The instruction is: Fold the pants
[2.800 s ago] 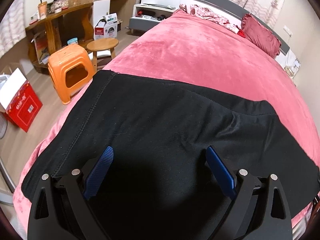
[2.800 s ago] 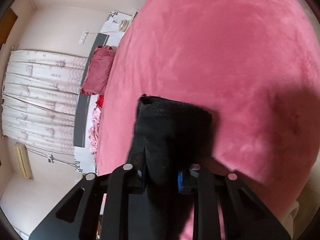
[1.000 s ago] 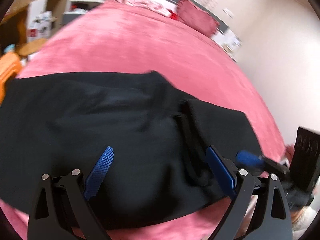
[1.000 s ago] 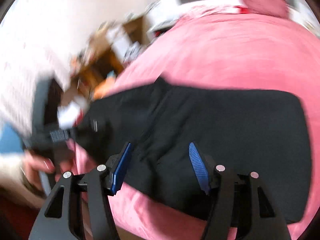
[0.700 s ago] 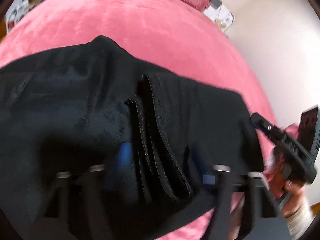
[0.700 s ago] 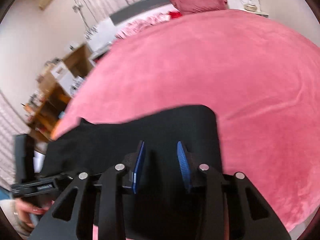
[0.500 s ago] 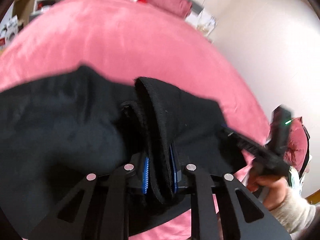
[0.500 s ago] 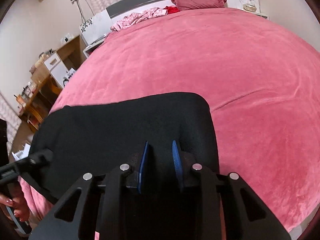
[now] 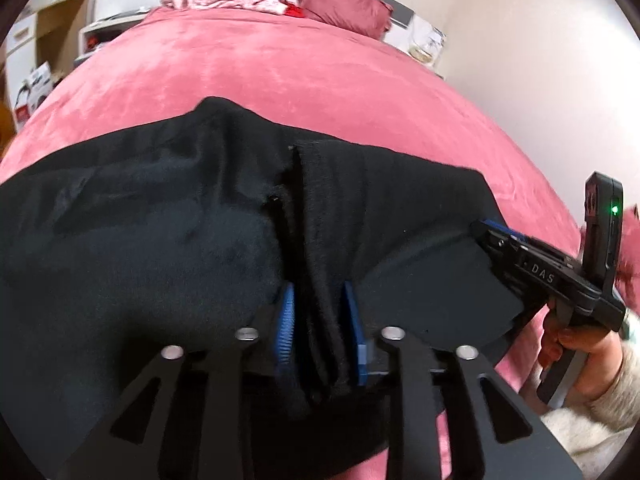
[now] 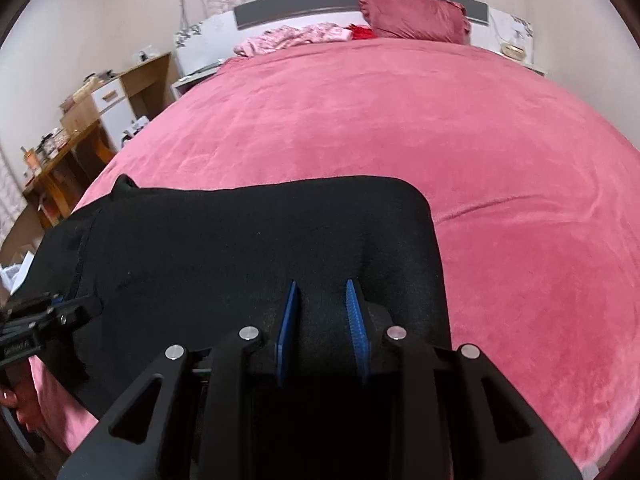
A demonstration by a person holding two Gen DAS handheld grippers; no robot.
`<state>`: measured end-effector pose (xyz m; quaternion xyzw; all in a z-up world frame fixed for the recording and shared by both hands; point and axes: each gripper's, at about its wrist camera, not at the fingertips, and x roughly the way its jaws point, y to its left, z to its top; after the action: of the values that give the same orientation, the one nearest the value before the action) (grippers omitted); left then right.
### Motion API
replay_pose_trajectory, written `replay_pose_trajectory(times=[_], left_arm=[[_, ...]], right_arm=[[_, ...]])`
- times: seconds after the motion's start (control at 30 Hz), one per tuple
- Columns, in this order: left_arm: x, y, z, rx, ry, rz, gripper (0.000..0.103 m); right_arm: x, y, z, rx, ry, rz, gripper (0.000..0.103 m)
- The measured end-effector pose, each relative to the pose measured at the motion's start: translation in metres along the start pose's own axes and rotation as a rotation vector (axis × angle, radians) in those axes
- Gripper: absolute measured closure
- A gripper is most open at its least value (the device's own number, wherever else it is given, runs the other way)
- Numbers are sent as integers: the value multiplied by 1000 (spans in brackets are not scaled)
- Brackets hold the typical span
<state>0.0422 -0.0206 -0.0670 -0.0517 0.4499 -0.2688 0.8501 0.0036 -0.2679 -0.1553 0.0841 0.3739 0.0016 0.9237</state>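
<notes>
Black pants [image 9: 140,216] lie folded across the near edge of a pink bed [image 9: 304,68]; they also show in the right wrist view [image 10: 248,236]. My left gripper [image 9: 320,320] is shut on a bunched stack of the pants' hem layers. My right gripper [image 10: 322,312] is shut on the pants' near edge by their right end. The right gripper also shows at the right of the left wrist view [image 9: 488,232], pinching the cloth's corner. The left gripper shows at the left edge of the right wrist view [image 10: 60,308].
A dark red pillow [image 10: 412,16] and crumpled pink cloth [image 10: 296,38] lie at the headboard. A wooden desk [image 10: 60,160] and white drawers [image 10: 112,108] stand left of the bed. A wall [image 9: 540,60] runs along the right.
Both grippers went from open to shut on the pants' near edge. The left one swung right onto the stacked hems; the right one settled on the right end.
</notes>
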Motion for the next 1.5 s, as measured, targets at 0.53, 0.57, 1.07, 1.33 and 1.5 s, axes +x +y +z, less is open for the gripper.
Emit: replay_pose_trajectory(times=[0.53, 0.57, 1.07, 1.33, 1.5], left_arm=[[48, -14, 52, 163, 10, 109, 80], [49, -10, 48, 153, -10, 91, 79], [-7, 18, -10, 11, -65, 51, 20], [-30, 22, -17, 20, -60, 48, 20], [-66, 48, -24, -112, -126, 85, 20]], right_arm=[[30, 4, 42, -31, 89, -37, 74], [35, 2, 37, -41, 74, -38, 74], [-23, 24, -9, -46, -2, 97, 48], [-10, 41, -32, -177, 98, -16, 45], [-11, 37, -35, -156, 96, 19, 35]])
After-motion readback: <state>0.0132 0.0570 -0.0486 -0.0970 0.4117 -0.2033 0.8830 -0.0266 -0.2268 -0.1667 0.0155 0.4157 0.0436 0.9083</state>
